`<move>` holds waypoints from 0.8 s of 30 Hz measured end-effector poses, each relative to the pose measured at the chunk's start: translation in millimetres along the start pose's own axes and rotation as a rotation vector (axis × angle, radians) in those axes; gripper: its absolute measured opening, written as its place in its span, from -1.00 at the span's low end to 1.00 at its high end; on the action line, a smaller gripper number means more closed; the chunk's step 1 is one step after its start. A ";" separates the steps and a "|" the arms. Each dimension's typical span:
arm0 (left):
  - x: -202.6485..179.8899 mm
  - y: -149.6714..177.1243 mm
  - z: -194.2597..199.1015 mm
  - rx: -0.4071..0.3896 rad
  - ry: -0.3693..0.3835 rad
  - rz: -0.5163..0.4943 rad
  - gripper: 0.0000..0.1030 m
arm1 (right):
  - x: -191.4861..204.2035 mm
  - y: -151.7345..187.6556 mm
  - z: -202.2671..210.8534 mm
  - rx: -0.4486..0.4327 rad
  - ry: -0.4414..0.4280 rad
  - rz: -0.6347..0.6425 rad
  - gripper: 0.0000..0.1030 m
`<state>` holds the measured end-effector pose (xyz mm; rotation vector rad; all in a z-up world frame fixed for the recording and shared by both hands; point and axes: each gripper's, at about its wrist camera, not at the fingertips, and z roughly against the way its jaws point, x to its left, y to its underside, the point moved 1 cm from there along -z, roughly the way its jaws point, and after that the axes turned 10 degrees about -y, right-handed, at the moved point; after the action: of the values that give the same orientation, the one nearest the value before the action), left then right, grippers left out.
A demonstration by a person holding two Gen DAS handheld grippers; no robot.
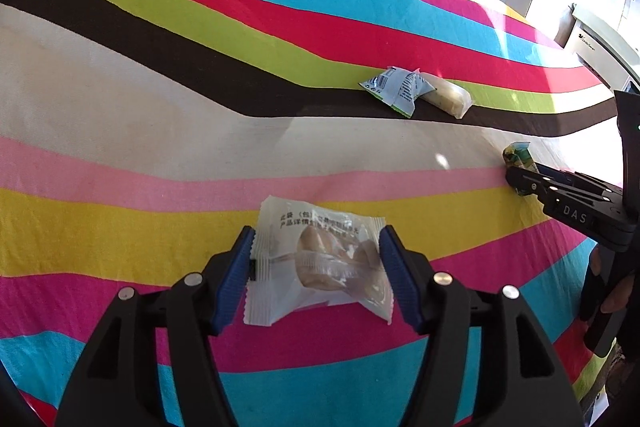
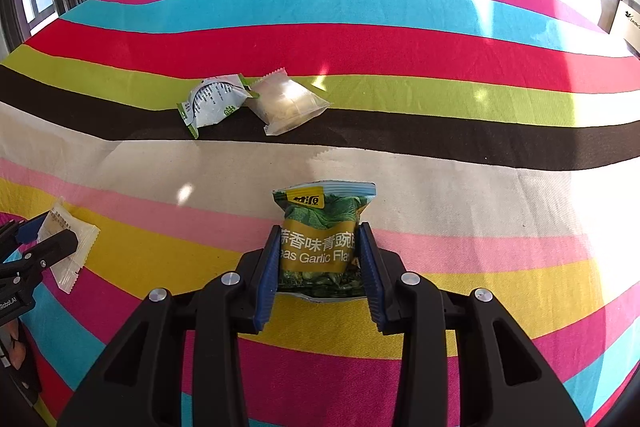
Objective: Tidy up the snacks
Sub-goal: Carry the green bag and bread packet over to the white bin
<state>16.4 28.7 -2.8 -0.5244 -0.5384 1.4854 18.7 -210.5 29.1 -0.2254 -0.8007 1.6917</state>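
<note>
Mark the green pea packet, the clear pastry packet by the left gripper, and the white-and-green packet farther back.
green pea packet (image 2: 320, 227): right wrist view, on its printed front.
clear pastry packet (image 1: 320, 259): left wrist view, on the pastry inside the wrapper.
white-and-green packet (image 2: 214, 101): right wrist view, on its white printed face.

Striped cloth (image 2: 400, 47) under everything. Pea packet (image 2: 324, 239) at centre, between right gripper (image 2: 320, 267) fingers. Printed packet (image 2: 212, 103) at 11 o'clock, far; clear packet (image 2: 288, 103) touching its 3 o'clock side. Pastry packet (image 1: 316, 259) at 9 o'clock, between left gripper (image 1: 316, 267) fingers.
</note>
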 end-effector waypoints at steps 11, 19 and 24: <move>-21.2 0.6 -4.1 0.027 -0.048 -0.116 0.55 | 13.7 14.2 38.7 -0.063 -0.064 -0.100 -0.30; -26.1 1.7 -5.4 0.035 -0.067 -0.149 0.64 | 59.2 64.0 103.7 -0.114 -0.099 -0.027 -0.30; -30.5 3.5 1.6 0.011 -0.061 -0.169 0.11 | 67.6 92.6 115.3 -0.091 -0.127 -0.042 -0.30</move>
<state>12.2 -1.7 -4.2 -0.4155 -0.6073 1.3454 -136.6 -199.5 76.1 -0.1637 -0.9715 1.6447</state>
